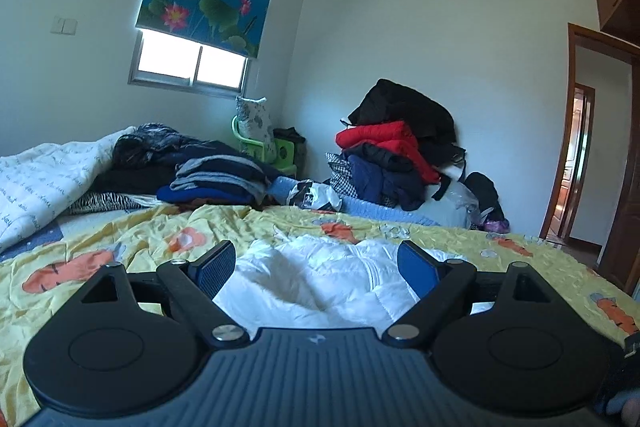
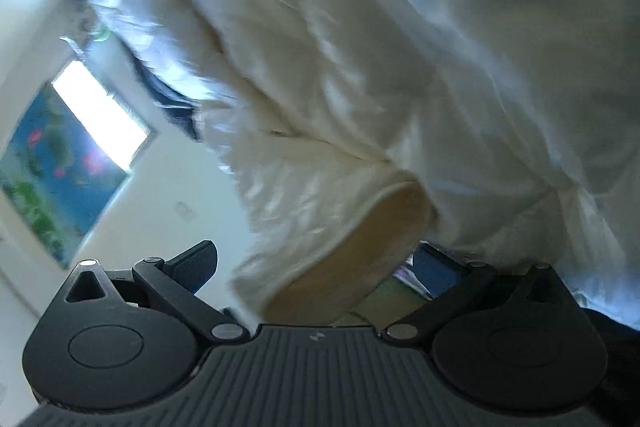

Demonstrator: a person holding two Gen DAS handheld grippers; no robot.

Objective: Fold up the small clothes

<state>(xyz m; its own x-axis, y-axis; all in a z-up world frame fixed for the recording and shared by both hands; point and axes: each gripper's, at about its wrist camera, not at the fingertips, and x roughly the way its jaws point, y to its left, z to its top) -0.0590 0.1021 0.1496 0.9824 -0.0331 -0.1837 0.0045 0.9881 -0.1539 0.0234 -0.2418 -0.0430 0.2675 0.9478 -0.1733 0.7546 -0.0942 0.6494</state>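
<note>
The white garment [image 1: 320, 279] lies rumpled on the yellow bedspread [image 1: 132, 239], directly ahead of the left gripper [image 1: 318, 269], whose fingers stand wide apart with nothing between them. It looks light, puffy and soft, likely slippery, so a hem or cuff should give the surest hold. In the right wrist view the same garment [image 2: 360, 67] fills the frame, a cuff opening [image 2: 360, 259] hanging between the spread fingers of the right gripper [image 2: 316, 267]; no grip shows. Beyond lie stacked folded clothes [image 1: 220, 179] and a heap of jackets [image 1: 396, 151], well apart from the work.
</note>
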